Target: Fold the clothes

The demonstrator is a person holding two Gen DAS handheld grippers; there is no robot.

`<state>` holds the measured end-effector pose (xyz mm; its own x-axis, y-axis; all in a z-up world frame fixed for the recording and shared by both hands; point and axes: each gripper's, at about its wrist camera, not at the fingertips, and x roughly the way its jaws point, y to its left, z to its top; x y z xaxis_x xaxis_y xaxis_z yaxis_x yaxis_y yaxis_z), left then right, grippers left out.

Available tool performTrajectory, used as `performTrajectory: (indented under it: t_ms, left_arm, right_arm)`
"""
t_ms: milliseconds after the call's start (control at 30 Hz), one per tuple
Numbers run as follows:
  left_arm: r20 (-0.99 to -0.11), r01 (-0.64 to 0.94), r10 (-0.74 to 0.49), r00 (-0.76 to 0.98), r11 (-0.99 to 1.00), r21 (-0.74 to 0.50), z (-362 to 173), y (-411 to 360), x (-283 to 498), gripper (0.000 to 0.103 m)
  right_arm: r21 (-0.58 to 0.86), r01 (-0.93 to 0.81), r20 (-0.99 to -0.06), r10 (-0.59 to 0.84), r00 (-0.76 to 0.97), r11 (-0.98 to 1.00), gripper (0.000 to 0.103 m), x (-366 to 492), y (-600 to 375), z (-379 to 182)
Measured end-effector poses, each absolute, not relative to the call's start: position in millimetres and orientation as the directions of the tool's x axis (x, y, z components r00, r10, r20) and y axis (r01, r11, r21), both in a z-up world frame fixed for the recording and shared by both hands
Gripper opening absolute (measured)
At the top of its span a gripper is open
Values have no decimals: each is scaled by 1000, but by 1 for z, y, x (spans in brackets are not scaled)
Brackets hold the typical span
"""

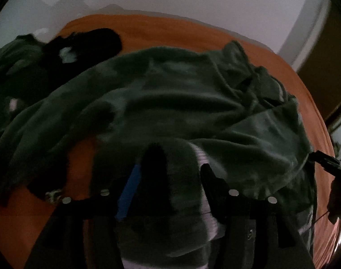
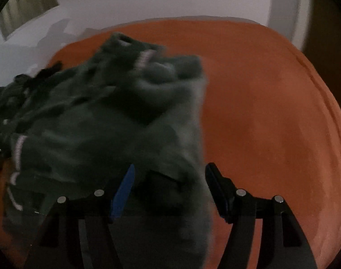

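A dark green sweatshirt (image 1: 170,94) lies spread and rumpled across the middle of an orange bed (image 1: 170,29), its body filling the centre of the left wrist view and a bunched part with a pale striped cuff (image 2: 145,58) sitting at upper centre in the right wrist view. The left gripper (image 1: 170,170) has its jaws set apart with green cloth and a pale ribbed hem lying between them; whether they pinch it I cannot tell. The right gripper (image 2: 169,172) also stands spread, cloth hanging blurred between its jaws, and again a grasp cannot be told (the blur hides the contact). A black garment (image 1: 89,42) lies at upper left, beside more green cloth at the left edge. The sweatshirt looks thick, soft and limp, fairly heavy for cloth, so it will likely sag and drag rather than hold a crease. The ribbed hem and cuffs seem the firmest places to grip, being doubled and less slippery than the fleece.
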<state>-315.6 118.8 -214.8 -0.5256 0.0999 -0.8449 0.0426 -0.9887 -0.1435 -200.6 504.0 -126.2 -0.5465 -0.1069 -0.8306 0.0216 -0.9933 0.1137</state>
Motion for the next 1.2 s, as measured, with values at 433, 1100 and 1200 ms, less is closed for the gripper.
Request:
performTrajectory:
  t_ms: [433,1100,1200]
  left_arm:
    - [-782,30,23,-623,-998,-54,-191,138,-296,4]
    - [-831,92,138,-539,-971,-220,-199,105,-285,56]
    - [-857,107,163,-488,-964,-244,-220,105,-300,56]
  right_arm:
    - [-49,-33,-770,59,-635,-998,9,-206,518,-134]
    - [307,-97,-751,-179,-636,-947,61,-210,586,-106]
    - [337,-87,-751,-211,-626,-938,62,-237,589,-100]
